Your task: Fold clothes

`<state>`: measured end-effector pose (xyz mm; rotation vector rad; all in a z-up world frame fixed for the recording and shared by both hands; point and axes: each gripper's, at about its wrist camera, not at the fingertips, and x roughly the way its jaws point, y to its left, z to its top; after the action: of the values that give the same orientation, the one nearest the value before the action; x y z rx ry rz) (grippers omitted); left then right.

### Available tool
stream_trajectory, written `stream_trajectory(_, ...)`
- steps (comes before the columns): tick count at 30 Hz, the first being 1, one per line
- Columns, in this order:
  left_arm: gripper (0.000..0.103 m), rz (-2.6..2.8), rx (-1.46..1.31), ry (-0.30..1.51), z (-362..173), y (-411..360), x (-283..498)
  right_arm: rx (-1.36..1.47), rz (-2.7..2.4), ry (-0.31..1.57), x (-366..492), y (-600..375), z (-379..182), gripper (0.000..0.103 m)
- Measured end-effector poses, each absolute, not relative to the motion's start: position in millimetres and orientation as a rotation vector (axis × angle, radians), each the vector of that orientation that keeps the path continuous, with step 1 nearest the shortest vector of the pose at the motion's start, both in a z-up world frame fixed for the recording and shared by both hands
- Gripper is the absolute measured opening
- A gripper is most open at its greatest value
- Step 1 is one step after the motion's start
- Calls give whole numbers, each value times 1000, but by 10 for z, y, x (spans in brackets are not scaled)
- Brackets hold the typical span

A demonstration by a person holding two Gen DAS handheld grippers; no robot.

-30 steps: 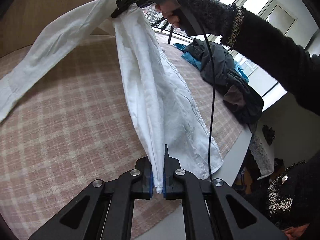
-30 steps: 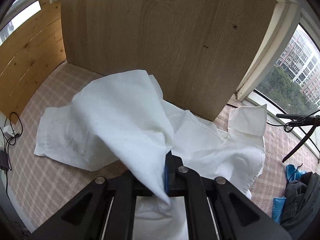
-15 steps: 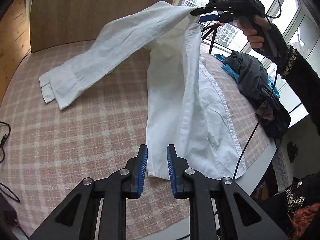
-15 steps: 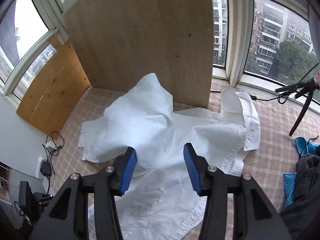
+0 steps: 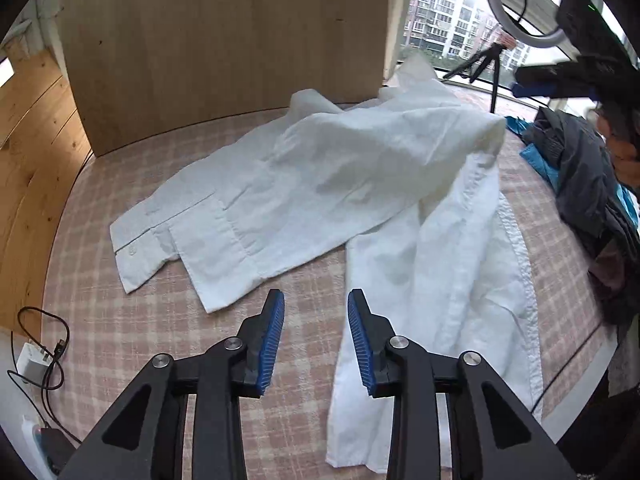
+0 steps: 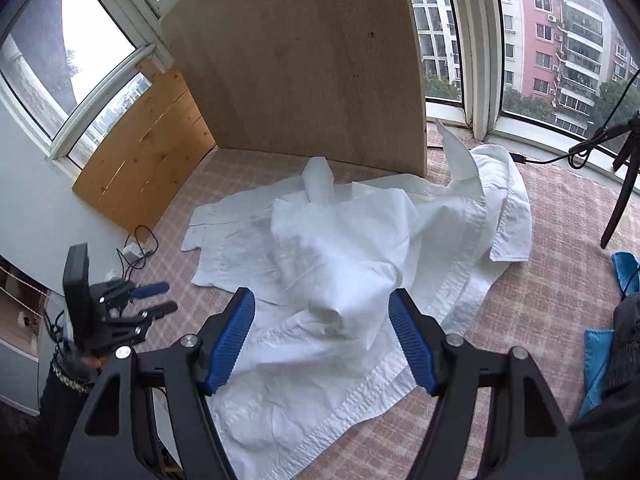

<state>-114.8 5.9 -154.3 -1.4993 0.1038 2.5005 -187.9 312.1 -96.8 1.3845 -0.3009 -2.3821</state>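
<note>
Both pairs of blue-padded fingers are spreading apart with nothing clamped between them. Our left gripper (image 5: 316, 336) is standing partly open and widening over bare checked cloth — the white shirt (image 5: 320, 184) is lying just beyond its tips, a cuffed sleeve at eleven o'clock and the long front panel running down at one to four o'clock, beside the right finger (image 5: 360, 344) without being pinched. Our right gripper (image 6: 322, 340) is opening wider still; we are seeing the rumpled shirt (image 6: 340, 264) framed between its pads, free of both. Its collar is sticking up at one o'clock near the wooden board (image 6: 296, 60). At three o'clock in the left view, a dark clothes pile (image 5: 588, 184) is crowding the tablecloth (image 5: 100, 312) edge; open checked cloth is showing at seven to nine o'clock.
</note>
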Motion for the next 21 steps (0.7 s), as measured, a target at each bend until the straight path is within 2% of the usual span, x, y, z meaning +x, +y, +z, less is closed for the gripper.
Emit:
stream_trajectory(1,46,2527,-1541,68,-1613,-79,-1289,1385,-2389,-296,-1758,3183,-936,69)
stream_trajectory(6,46,2519,-1762,-177,-2069,-671,-1883,1338,-2468,-344,-1290,3581,-773,69)
stream_trajectory(8,46,2474,-1826,-230,-2249,-737,-1996,1321,-2500,-380,-1148,3740,-712,69)
stream_trajectory(11,51,2498,-1724,-216,-2226,-651,-2013,1325,-2519,-400,-1187,3832,-730,69)
stream_trajectory(12,48,2490,-1709,-208,-2230,-604,-2013,1323,-2527,-401,-1212,3853,-742,69)
stream_trajectory(15,2,2480,-1691,-106,-2266,-445,-1963,1328,-2541,-417,-1383,3867,-854,69)
stream_trajectory(21,1,2556,-1513,-67,-1804,-474,-1783,1397,-2511,-382,-1708,3806,-1171,69)
